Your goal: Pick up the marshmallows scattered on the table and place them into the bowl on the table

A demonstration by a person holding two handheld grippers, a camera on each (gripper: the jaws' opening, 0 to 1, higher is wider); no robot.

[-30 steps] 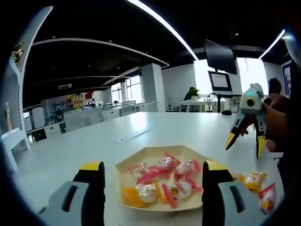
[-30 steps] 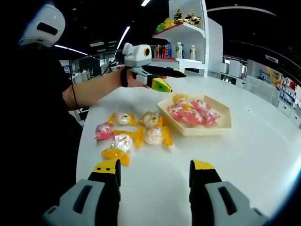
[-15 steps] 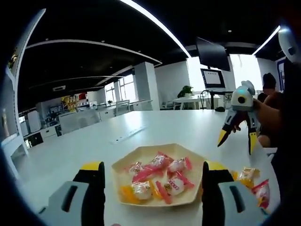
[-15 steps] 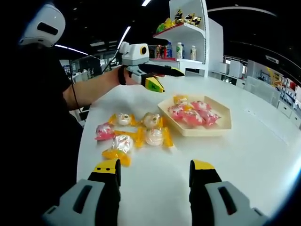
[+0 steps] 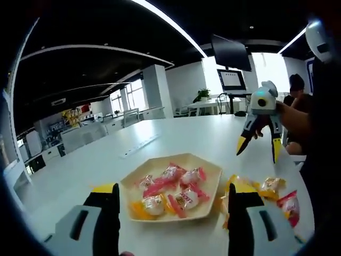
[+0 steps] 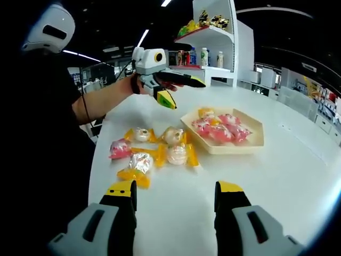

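Note:
A tan hexagonal bowl [image 5: 212, 172] holds several pink and yellow wrapped marshmallows [image 5: 176, 186]. It lies just ahead of my left gripper [image 5: 173, 198], which is open and empty. More wrapped marshmallows [image 5: 272, 185] lie loose to the bowl's right. In the right gripper view, several loose marshmallows [image 6: 160, 149] sit on the white table [image 6: 277, 181] left of the bowl [image 6: 250, 143]. My right gripper [image 6: 176, 194] is open and empty, short of them. The left gripper [image 6: 181, 90] hovers open above the table, up and left of the bowl. The right gripper [image 5: 258, 148] hangs open over the table's right side.
A white shelf unit [image 6: 216, 40] with bottles and snack packs stands behind the bowl. The person's forearm [image 6: 104, 101] reaches across at the left. A dark monitor [image 5: 230, 53] and a seated person [image 5: 295, 88] are at the far end of the room.
The left gripper has drawn back and left, away from above the bowl, so the bowl sits slightly further off in its view. The right gripper has stayed still.

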